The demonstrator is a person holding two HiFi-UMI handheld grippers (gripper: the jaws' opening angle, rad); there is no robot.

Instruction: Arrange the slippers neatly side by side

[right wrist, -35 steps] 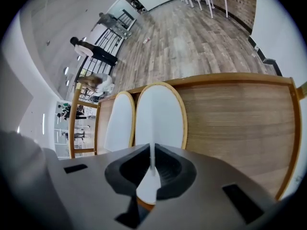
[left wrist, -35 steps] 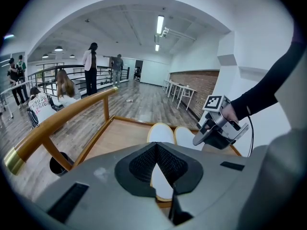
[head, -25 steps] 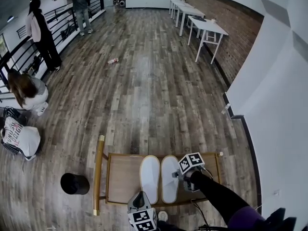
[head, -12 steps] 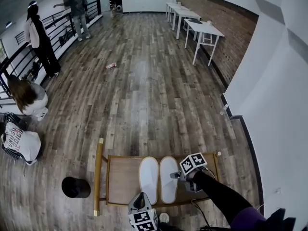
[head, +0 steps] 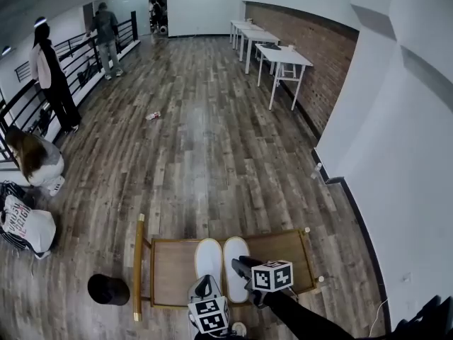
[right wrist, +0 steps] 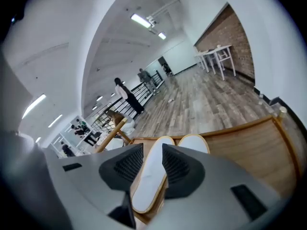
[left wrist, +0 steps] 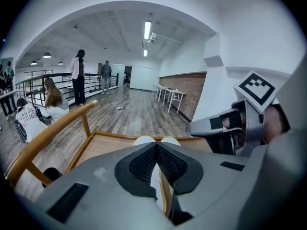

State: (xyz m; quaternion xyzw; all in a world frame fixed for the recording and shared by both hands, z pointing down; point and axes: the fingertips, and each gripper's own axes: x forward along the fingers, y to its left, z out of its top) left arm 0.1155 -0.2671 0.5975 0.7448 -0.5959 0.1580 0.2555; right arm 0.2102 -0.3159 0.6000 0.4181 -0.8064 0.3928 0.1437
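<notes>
Two white slippers [head: 209,259] [head: 235,258] lie side by side, toes away from me, on a wooden tray [head: 170,241]. My right gripper [head: 244,266] hovers over the near end of the right slipper. In the right gripper view its jaws [right wrist: 152,150] stand open; a slipper [right wrist: 152,176] shows through the gap, below the pads and untouched, and the other slipper [right wrist: 194,143] lies beside it. My left gripper [head: 204,283] sits at the tray's near edge, behind the left slipper. Its pads [left wrist: 156,145] are shut with nothing between them; both slipper toes [left wrist: 144,139] show beyond.
The tray has a raised rim and a wooden rail [head: 138,268] on its left. A black round object [head: 108,289] sits on the plank floor beside it. Several people [head: 49,76] are at the far left railing. White tables [head: 279,55] line the brick wall; a white wall [head: 396,176] runs along the right.
My right gripper has left the right slipper's outer edge and come nearer and leftward, now over that slipper's near end. The slippers and left gripper stay put.
</notes>
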